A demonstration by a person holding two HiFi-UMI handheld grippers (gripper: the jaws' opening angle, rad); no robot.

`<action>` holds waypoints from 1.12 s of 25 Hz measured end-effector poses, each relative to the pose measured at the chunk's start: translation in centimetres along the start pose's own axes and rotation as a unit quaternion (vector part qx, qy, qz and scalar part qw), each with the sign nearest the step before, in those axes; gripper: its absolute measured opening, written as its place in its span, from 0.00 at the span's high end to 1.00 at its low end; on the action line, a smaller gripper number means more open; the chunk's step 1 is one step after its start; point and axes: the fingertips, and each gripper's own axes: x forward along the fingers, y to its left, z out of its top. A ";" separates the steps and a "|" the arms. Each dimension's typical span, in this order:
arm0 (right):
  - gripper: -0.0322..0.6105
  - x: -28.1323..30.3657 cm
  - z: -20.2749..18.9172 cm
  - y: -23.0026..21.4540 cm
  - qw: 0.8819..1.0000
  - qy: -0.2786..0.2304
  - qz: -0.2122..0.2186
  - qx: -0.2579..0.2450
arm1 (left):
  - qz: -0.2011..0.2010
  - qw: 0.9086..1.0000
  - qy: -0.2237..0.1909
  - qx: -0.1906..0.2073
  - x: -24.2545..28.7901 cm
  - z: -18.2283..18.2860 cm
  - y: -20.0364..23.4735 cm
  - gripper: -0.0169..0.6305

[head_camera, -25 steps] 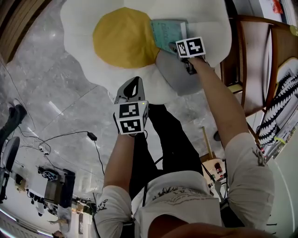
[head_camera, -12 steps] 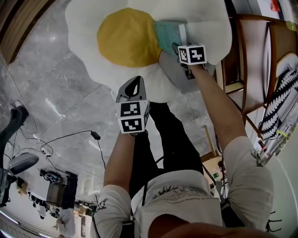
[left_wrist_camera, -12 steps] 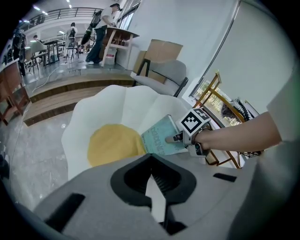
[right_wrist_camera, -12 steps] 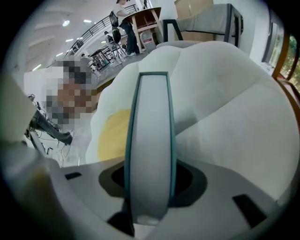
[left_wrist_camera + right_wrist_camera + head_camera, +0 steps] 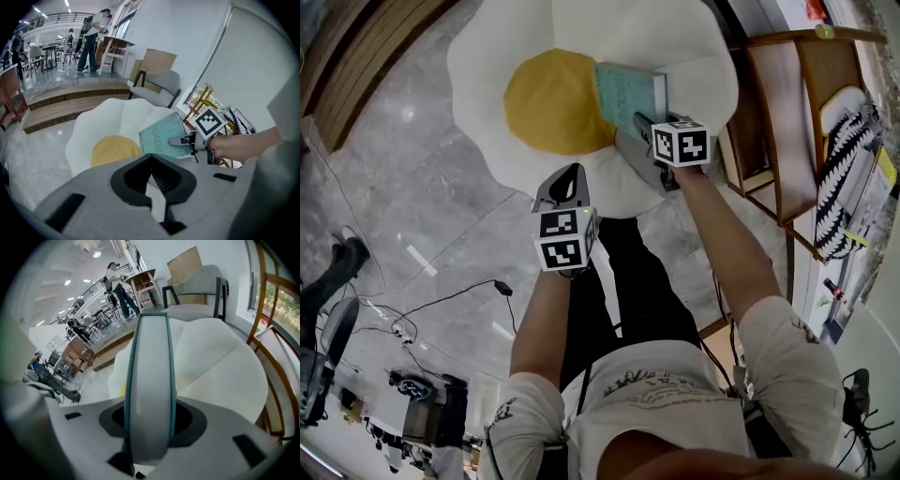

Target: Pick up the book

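The book (image 5: 628, 92) is teal-covered with a pale page edge. My right gripper (image 5: 644, 128) is shut on it and holds it up above the fried-egg cushion (image 5: 581, 37), beside the yellow yolk (image 5: 551, 103). In the right gripper view the book (image 5: 150, 376) stands edge-on between the jaws of the right gripper (image 5: 149, 430), which press on both covers. The left gripper view shows the book (image 5: 161, 136) tilted, with the right gripper (image 5: 180, 140) on its near edge. My left gripper (image 5: 570, 174) hangs nearer to me, over the cushion's front rim, shut on nothing; its tips meet (image 5: 151, 167).
A wooden chair frame (image 5: 776, 122) stands right of the cushion, with a black-and-white striped thing (image 5: 844, 169) beyond it. Cables (image 5: 441, 300) trail over the grey marble floor at the left. A wooden step (image 5: 356, 66) runs along the top left. People stand far off (image 5: 91, 33).
The right gripper's jaws came together on the book and lifted it off the cushion, towards me. The left gripper rose slightly and stayed shut.
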 end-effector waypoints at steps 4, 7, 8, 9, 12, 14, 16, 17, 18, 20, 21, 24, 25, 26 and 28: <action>0.68 -5.3 1.8 3.0 0.999 -0.045 -0.002 0.013 | -0.005 1.000 -0.026 -0.001 -2.7 2.9 -1.2 0.94; 0.68 -9.4 3.6 5.5 0.997 -0.076 -0.008 0.009 | -0.009 0.999 -0.052 -0.010 -5.3 6.1 -2.0 0.94; 0.68 -10.9 4.3 6.4 0.996 -0.087 -0.009 0.007 | -0.011 0.998 -0.060 -0.011 -6.5 7.2 -2.4 0.94; 0.68 -12.4 4.9 7.4 0.995 -0.098 -0.010 0.006 | -0.014 0.998 -0.067 -0.010 -7.7 8.3 -2.9 0.94; 0.68 -16.7 7.1 10.5 0.991 -0.136 -0.002 0.012 | -0.020 0.996 -0.091 0.004 -11.6 11.5 -4.4 0.94; 0.68 -19.7 8.7 12.3 0.986 -0.164 -0.001 0.013 | -0.024 0.994 -0.105 0.014 -14.0 13.4 -5.6 0.94; 0.68 -22.6 10.2 13.8 0.981 -0.196 0.000 0.018 | -0.031 0.992 -0.120 0.024 -16.3 15.1 -7.2 0.94; 0.68 -24.1 10.9 14.4 0.977 -0.212 0.003 0.023 | -0.035 0.991 -0.129 0.027 -17.6 16.1 -7.9 0.94; 0.68 -25.4 11.8 15.0 0.973 -0.229 0.005 0.027 | -0.039 0.989 -0.141 0.028 -18.8 17.1 -8.5 0.94; 0.68 -28.0 13.6 16.2 0.964 -0.263 0.006 0.031 | -0.046 0.984 -0.167 0.031 -21.3 19.4 -9.7 0.94; 0.68 -29.3 14.5 16.7 0.960 -0.279 0.005 0.031 | -0.050 0.982 -0.179 0.035 -22.5 20.5 -10.2 0.94; 0.68 -33.8 17.1 18.4 0.945 -0.325 0.004 0.032 | -0.056 0.975 -0.207 0.058 -25.8 23.3 -11.7 0.94; 0.68 -35.3 17.7 19.0 0.940 -0.339 0.002 0.029 | -0.057 0.973 -0.214 0.064 -26.9 23.9 -12.0 0.94; 0.68 -36.8 18.1 19.6 0.936 -0.350 -0.001 0.023 | -0.057 0.971 -0.221 0.068 -27.9 24.4 -12.4 0.94; 0.68 -39.9 18.9 20.6 0.928 -0.373 -0.008 0.008 | -0.056 0.968 -0.233 0.074 -29.8 25.3 -13.2 0.94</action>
